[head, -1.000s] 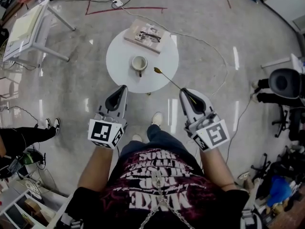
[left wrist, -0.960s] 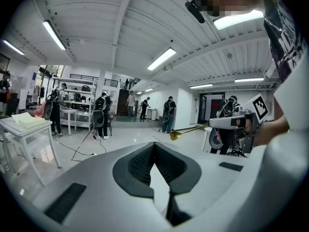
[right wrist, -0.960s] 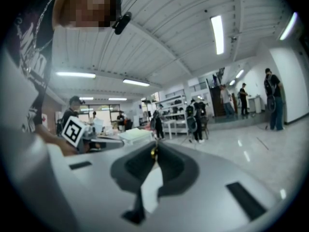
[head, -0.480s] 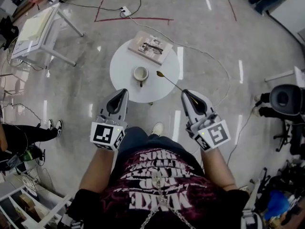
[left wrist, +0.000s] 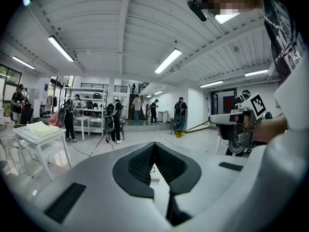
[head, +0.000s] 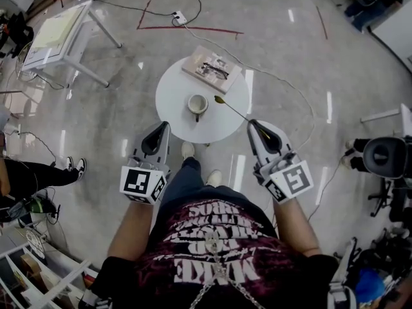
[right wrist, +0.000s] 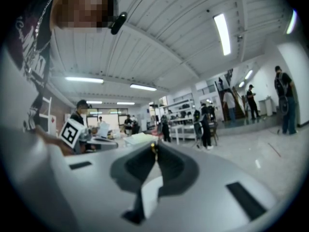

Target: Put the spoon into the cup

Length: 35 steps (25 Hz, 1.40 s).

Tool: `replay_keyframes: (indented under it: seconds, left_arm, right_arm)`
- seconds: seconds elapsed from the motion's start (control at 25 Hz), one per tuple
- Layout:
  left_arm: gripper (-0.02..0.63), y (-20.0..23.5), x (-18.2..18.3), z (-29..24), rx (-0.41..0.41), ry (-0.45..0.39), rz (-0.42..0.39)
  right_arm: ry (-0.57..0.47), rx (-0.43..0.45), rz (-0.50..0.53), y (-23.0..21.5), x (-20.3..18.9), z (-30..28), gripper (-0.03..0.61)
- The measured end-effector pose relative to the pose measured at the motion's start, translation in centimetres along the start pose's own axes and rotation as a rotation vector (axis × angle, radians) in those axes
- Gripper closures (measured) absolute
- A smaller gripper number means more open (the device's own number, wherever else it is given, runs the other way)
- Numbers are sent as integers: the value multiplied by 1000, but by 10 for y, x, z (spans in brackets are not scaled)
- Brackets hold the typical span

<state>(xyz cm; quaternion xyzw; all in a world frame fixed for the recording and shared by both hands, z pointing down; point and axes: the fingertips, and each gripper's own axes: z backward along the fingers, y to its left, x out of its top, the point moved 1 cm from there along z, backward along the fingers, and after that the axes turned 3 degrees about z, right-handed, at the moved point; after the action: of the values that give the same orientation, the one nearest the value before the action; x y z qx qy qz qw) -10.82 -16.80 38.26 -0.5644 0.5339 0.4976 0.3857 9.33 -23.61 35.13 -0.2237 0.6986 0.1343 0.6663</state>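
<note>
A white cup point(head: 197, 103) stands upright near the middle of a small round white table point(head: 172, 85). My right gripper point(head: 253, 123) is shut on the handle of a gold spoon point(head: 232, 109), which slants out over the table with its bowl just right of the cup and above the tabletop. In the left gripper view the spoon point(left wrist: 187, 128) sticks out of the right gripper point(left wrist: 231, 122), level in the air. The spoon's handle end point(right wrist: 153, 146) shows between the pads in the right gripper view. My left gripper point(head: 163, 126) hovers shut and empty at the table's near left edge.
A book with glasses on it point(head: 211, 69) lies on the table's far side. A cable runs across the floor from a power strip point(head: 179, 19). A white desk point(head: 55, 29) stands far left and an office chair point(head: 385, 154) at the right. People stand in the background.
Both grippers have risen slightly and the view has shifted, so the table sits lower and further right. The spoon's bowl has drawn a little nearer the cup. Both grips are unchanged.
</note>
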Motion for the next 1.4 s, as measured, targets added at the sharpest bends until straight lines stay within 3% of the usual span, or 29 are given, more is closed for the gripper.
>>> replay_keyframes:
  seconds: [0.4, 0.76, 1.12, 1.4]
  left_arm:
    - [584, 31, 3, -31, -17, 16, 21]
    - [584, 64, -20, -61, -31, 60, 77]
    - [584, 82, -74, -94, -65, 169, 115]
    - [584, 89, -138, -121, -99, 297, 177]
  right_arm:
    - [46, 7, -7, -10, -3, -44, 543]
    - [123, -7, -20, -23, -26, -86, 543]
    - [245, -34, -48, -39, -86, -122, 543]
    - [347, -53, -161, -47, -160, -141, 543]
